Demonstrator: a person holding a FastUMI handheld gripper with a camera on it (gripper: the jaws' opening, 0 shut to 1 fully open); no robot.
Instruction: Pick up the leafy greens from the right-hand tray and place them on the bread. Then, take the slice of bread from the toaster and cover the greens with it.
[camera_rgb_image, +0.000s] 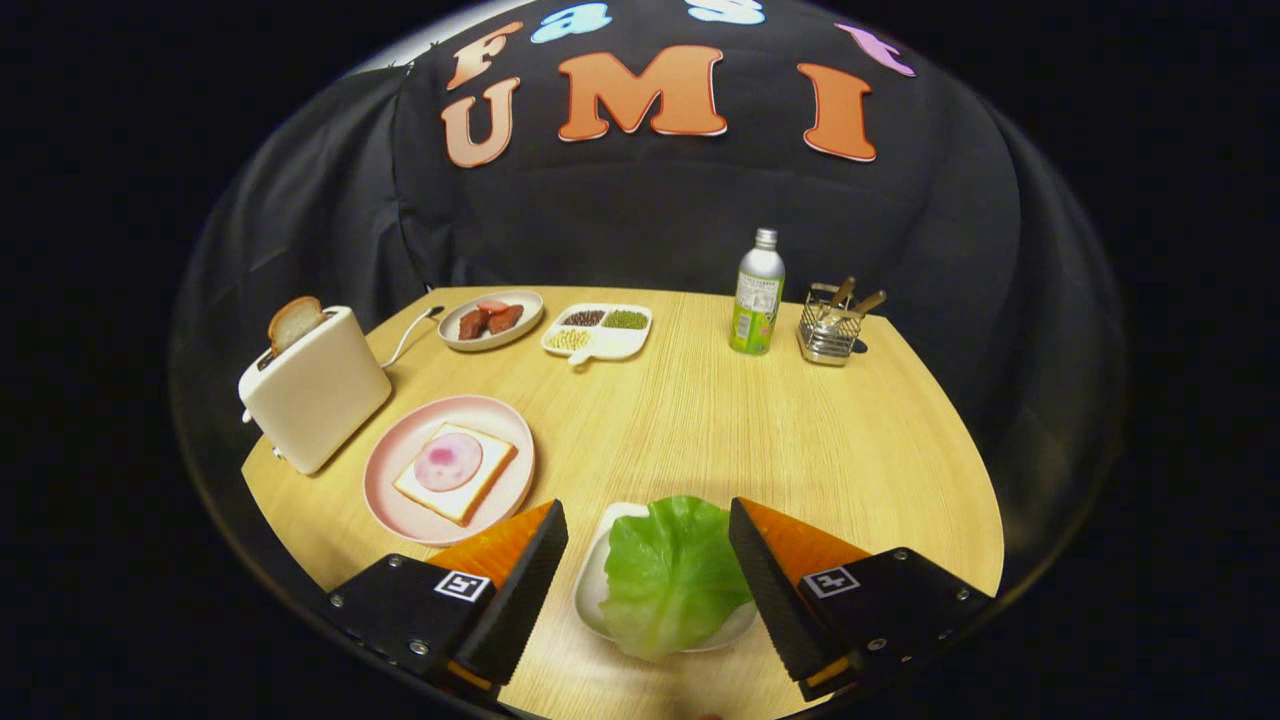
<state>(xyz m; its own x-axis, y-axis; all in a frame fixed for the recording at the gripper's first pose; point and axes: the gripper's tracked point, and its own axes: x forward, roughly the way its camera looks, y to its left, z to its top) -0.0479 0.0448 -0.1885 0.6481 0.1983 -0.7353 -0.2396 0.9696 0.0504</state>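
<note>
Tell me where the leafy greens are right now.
In the gripper view, the leafy greens lie on a small white tray between the open jaws of the gripper, right of the pink plate holding the bread.

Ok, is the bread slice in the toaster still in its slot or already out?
In. The bread slice stands up out of the toaster slot. The tool is open, fingers either side of the leafy greens.

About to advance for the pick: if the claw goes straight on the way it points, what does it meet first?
Most likely the leafy greens, lying on the white tray between the open fingers of the claw. Beyond them is bare table. Depth is hard to judge here.
</note>
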